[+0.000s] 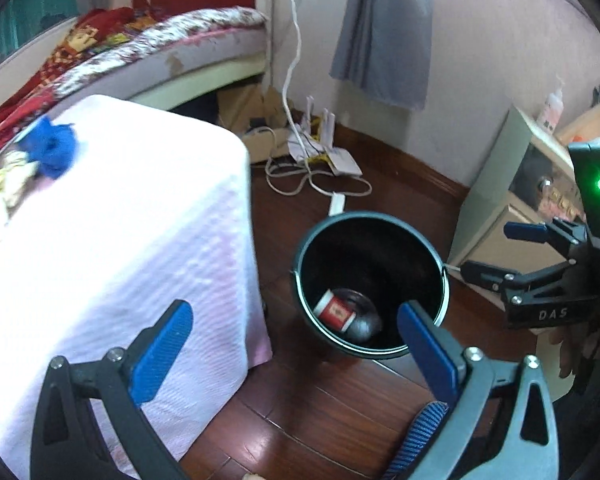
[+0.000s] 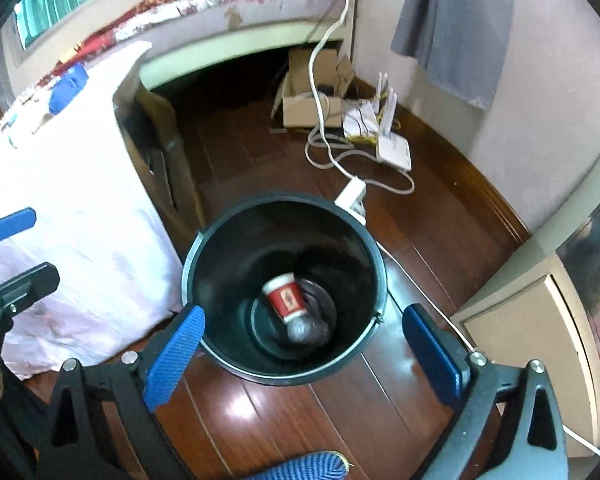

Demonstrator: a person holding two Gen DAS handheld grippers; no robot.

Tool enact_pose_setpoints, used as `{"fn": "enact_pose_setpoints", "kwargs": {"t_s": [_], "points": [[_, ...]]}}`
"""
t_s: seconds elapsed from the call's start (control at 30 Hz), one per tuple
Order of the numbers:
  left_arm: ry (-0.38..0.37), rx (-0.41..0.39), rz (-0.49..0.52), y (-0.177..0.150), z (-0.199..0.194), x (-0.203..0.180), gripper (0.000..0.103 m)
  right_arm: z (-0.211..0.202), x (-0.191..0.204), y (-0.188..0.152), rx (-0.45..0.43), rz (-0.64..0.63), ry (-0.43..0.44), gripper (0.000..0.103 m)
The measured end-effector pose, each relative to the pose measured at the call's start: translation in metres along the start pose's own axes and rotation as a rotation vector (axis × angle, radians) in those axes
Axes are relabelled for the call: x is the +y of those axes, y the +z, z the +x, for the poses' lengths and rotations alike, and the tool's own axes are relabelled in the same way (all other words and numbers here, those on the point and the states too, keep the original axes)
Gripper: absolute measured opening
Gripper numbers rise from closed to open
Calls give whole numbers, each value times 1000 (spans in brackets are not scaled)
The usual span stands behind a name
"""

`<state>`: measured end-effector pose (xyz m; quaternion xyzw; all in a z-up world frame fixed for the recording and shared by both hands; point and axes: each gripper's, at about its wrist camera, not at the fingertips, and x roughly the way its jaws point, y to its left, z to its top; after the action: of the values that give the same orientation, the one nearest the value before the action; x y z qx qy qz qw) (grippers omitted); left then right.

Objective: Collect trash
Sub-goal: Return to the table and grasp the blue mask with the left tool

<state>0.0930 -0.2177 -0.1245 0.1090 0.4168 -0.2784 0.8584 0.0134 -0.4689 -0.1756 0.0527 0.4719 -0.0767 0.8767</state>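
1. 2 grippers up over the floor, and both of mine are empty: my left gripper [image 1: 296, 350] has its blue pads spread wide, nothing between them.
2. My right gripper [image 2: 303, 354] is spread wide too, hanging right above the black bucket [image 2: 220, 240], which stands on the dark wooden floor [image 2: 260, 420] just beside the bench.
3. Down in the bucket lies a red-and-white paper cup [image 2: 285, 298] on its side, touching a grey crumpled lump [image 2: 310, 330] at the bottom.
4. From my left wrist view the same bucket [image 1: 428, 248] sits low and to the right of the bench, with the cup [image 1: 337, 310] lying on its side and the grey lump [image 1: 363, 326] against it.
5. My right gripper [image 1: 490, 252] shows at the right edge of that view, off to the side of the bucket's rim, pads apart.
6. On the bench [image 1: 140, 240], draped in a pale pink-white cloth, trash waits near the far left edge: a blue crumpled piece [image 1: 50, 150] and a yellowish-white crumpled wad [image 1: 4, 188] just beside it.
7. From my right wrist view the blue piece [image 2: 69, 84] sits far up the bench [image 2: 80, 220], well apart from the bucket.
8. Behind, a white cable [image 2: 340, 152] loops over the floor beside a cardboard box [image 2: 310, 100], and a bed [image 1: 160, 40] with a red patterned cover runs along the wall.
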Motion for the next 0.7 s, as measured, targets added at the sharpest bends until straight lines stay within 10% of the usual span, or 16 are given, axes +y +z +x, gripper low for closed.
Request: {"fn": "enact_pose_setpoints", "kwargs": {"t_s": [0.7], "points": [[278,-203,-305,-40,-132,148,102,-89,208,53,-207,-261,169,103]]}}
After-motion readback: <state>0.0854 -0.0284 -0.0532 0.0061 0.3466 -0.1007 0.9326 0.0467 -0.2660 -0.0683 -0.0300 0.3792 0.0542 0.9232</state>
